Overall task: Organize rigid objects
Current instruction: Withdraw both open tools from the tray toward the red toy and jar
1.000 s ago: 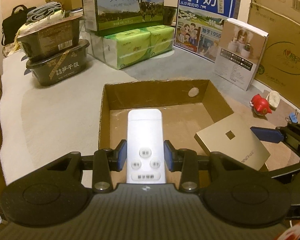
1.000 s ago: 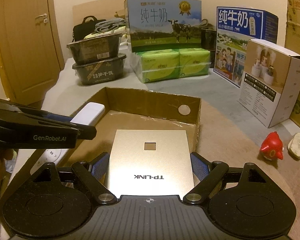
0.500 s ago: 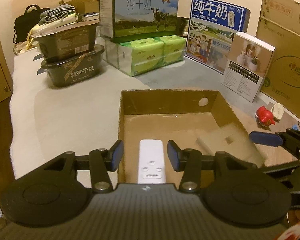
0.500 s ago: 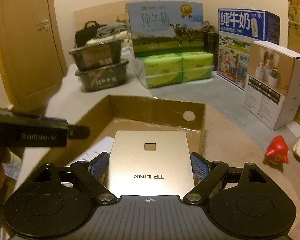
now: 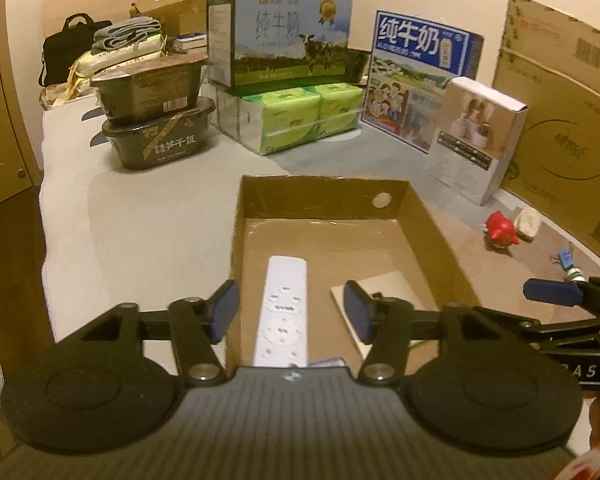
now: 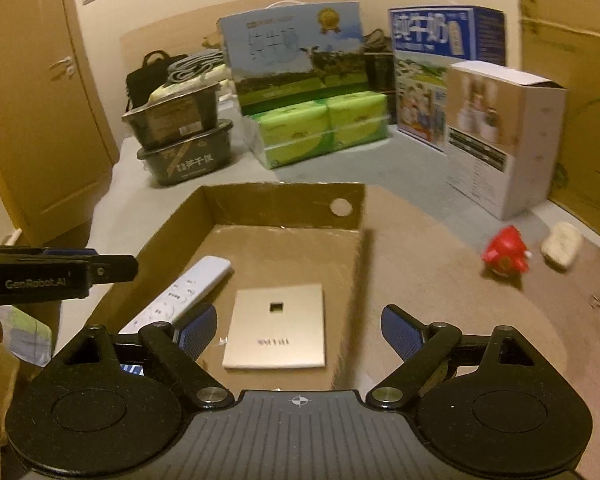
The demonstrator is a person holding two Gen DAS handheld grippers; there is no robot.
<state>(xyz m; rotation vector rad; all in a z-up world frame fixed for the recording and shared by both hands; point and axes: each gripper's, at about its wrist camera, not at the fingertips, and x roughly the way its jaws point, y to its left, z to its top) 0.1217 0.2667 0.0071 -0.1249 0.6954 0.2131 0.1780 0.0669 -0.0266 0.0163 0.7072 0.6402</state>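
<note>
A white remote control [image 5: 284,312] lies flat on the floor of an open cardboard box [image 5: 324,196]. Beside it, to the right, lies a flat gold TP-LINK box [image 6: 278,326]. My left gripper [image 5: 292,314] hovers above the remote, its jaws opening, with no pad touching it. My right gripper [image 6: 298,330] hangs above the gold box, jaws wide and still opening, clear of the box's edges. The remote [image 6: 180,296] and the cardboard box [image 6: 284,204] also show in the right wrist view, with the left gripper's finger [image 6: 108,268] at the left edge.
A red toy [image 5: 500,234] and a pale lump [image 5: 528,222] lie on the mat right of the box, with a small blue item [image 5: 566,260] nearer. Behind stand stacked black food tubs [image 5: 156,120], green tissue packs [image 5: 300,120], milk cartons [image 5: 280,36] and a white product box [image 5: 476,140].
Both grippers let go of their objects and drew back and up. The remote and the gold box now lie on the cardboard box's floor, and the left jaws have spread apart.
</note>
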